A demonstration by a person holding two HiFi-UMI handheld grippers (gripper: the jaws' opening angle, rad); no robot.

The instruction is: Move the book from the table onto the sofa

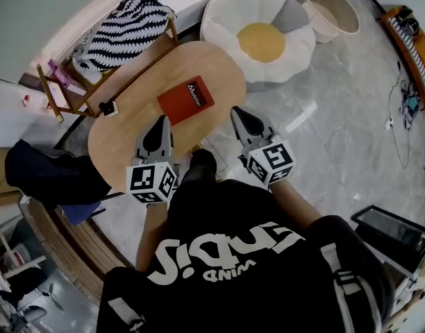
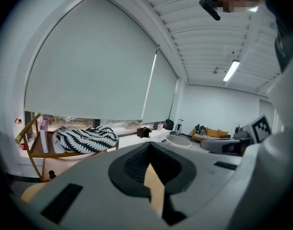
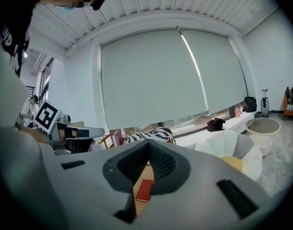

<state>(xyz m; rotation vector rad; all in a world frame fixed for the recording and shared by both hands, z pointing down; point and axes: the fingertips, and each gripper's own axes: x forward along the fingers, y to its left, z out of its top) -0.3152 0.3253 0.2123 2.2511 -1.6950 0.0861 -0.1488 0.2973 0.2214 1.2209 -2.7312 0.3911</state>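
**Head view:** The flat red book with white print (image 1: 187, 101) lies in the middle of the oval light-wood surface (image 1: 139, 134). It hasn't been picked up yet. The left gripper (image 1: 160, 120) is just by the book's near corner. The right gripper (image 1: 238, 112) is at the surface's near edge, a bit off to the other side. Both are shut w/ nothing in them. The round white sofa with a yellow middle (image 1: 226, 19) sits on the floor just past the far end of the surface.

**Left gripper view:** The dark fingers (image 2: 136, 162) are pressed together and empty. Only a thin strip of wood shows thru the gap under them. No book shows here.

**Right gripper view:** The fingers (image 3: 132, 165) are closed tight too and hold nothing. The book (image 3: 145, 190) shows low down in the gap, ahead on the wood and apart from them. The sofa (image 3: 223, 145) is off to the right.

**Step, I think:** This is the reach-in, before any grab.

**Next:** The fingers must open first, then come down at the book's edge. The book is thin & flat, so prob. one finger has to get under an edge, or the book has to slide to the rim first. Then it gets lifted and carried over to the sofa.
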